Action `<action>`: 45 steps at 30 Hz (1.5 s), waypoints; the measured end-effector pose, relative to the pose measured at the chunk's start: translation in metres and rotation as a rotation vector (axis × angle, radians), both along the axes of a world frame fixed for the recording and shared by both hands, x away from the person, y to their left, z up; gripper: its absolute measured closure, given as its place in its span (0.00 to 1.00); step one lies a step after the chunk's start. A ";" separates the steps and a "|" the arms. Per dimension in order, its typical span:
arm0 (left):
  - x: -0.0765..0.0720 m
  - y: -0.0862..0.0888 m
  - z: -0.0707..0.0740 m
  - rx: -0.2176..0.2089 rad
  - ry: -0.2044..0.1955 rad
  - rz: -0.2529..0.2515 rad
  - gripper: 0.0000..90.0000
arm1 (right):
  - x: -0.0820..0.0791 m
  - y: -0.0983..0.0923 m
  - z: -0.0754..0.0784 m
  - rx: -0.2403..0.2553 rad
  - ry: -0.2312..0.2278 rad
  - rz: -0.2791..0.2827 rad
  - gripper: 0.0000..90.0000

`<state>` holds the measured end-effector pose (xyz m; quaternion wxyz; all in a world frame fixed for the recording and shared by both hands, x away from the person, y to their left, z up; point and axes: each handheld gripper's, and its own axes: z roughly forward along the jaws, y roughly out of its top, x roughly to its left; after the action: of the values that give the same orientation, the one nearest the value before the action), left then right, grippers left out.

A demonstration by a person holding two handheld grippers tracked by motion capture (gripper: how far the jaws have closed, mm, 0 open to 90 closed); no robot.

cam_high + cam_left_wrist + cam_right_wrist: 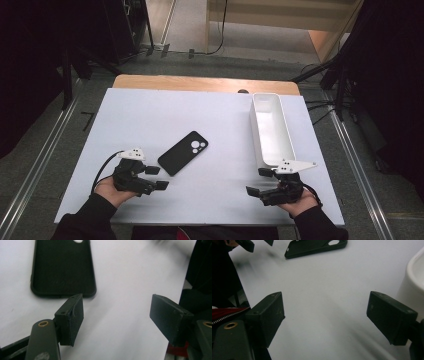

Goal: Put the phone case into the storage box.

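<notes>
Smooth white table [150, 115], matte black rounded phone case [183, 152], left gripper [156, 177] and right gripper [258, 181] spread, empty.

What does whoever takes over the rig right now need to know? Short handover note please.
Left gripper: open, holding nothing, fingers just short of the black phone case.
Right gripper: open, holding nothing, by the near end of the white tray.
Phone case lies flat, back up, mid-mat; the tray holds nothing.
Done: nothing gripped yet.
Left: probably grasp the case with the left gripper; the tray looks like the likely destination.
</notes>
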<state>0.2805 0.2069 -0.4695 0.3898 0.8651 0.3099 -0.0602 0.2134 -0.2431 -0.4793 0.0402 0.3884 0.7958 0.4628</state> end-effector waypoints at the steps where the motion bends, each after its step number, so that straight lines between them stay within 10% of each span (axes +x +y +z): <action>1: 0.000 0.001 -0.001 0.000 0.004 0.005 0.30 | 0.000 0.000 0.000 0.001 0.001 -0.001 0.14; 45: 0.047 -0.025 0.015 -0.006 -0.075 0.098 0.30 | 0.002 0.000 -0.001 -0.004 0.010 0.006 0.14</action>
<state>0.3279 0.1815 -0.4545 0.4063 0.8493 0.3369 -0.0095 0.2154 -0.2431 -0.4807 0.0357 0.3882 0.7980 0.4595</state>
